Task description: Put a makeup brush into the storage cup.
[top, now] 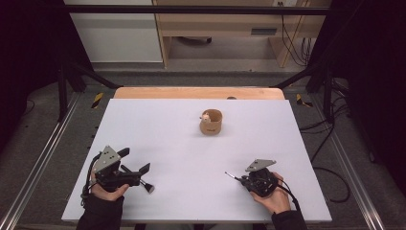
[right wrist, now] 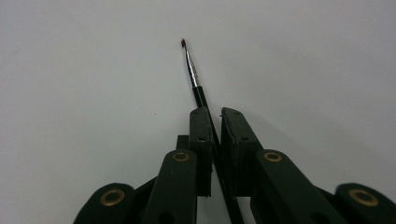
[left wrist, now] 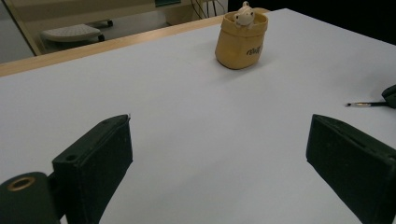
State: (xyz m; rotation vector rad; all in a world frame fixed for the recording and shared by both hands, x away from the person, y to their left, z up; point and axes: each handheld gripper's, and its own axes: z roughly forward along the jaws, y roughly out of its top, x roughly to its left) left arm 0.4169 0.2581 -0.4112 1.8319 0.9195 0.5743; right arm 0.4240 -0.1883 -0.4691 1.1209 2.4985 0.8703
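From the high view, a person's two hands rest on a white rectangular desk (top: 191,143), each holding a black two-jaw gripper. The left gripper (top: 135,167) sits at the near left with its jaws spread wide and nothing between them. The right gripper (top: 242,180) sits at the near right, jaws closed on a thin black-handled paintbrush (top: 231,176) whose tip points left. A small tan fabric pouch (top: 211,122) with a pale toy figure (top: 205,116) peeking out stands well beyond both, toward the far edge.

In the left gripper view, the jaws stand wide apart over bare desk; the pouch (left wrist: 241,41) stands upright ahead, and the brush tip (left wrist: 366,104) shows at right.

In the right gripper view, the jaws pinch the brush handle (right wrist: 201,98), its metal ferrule and dark tip projecting forward, low over the desk.
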